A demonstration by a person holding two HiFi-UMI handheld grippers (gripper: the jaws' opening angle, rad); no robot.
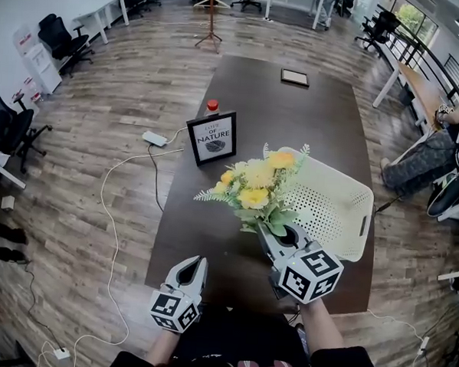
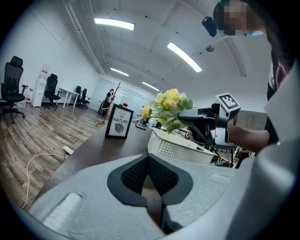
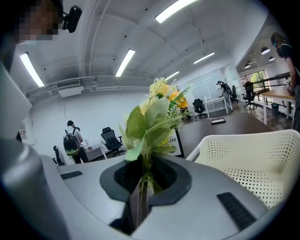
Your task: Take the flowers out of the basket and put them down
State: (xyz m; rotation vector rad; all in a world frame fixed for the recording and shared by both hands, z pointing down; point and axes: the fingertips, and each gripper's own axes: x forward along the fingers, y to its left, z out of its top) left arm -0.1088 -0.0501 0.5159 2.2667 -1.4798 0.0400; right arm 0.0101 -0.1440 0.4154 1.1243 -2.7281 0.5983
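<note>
An open office with a wood floor surrounds a long dark worktop (image 1: pixel 294 113).

Head view: the right hand-held gripper (image 1: pixel 276 239) holds the flowers (image 1: pixel 256 189) by their stems. The yellow blooms stand ahead of its tips and above the worktop. The white basket (image 1: pixel 343 212) lies just to this gripper's right, tipped on its side, and looks empty. A framed sign (image 1: pixel 213 137) and a bottle (image 1: pixel 212 107) stand well beyond the blooms. The left hand-held gripper (image 1: pixel 192 265) hangs to the left of the right one, near the worktop's near edge, apart from everything.

Left gripper view: its jaws (image 2: pixel 149 161) meet, with nothing between the 2 pads. Ahead and to its right the flowers (image 2: pixel 168 105) are raised above the basket (image 2: pixel 173 147).

Right gripper view: the jaws (image 3: pixel 143 176) are nearly together, pinched on the thin green stems. Leaves and blooms (image 3: pixel 154 117) rise straight from the pads. The basket (image 3: pixel 248 154) sits low to the right, clear of the stems.

Judgement: the flowers are out of the basket and the putting-down step is in hand. The next move calls for lowering the right hand-held gripper to bare worktop left of the basket. Once the stems rest there, the jaws can part. The blooms look top-heavy, so laying them flat seems safer than standing them up.
</note>
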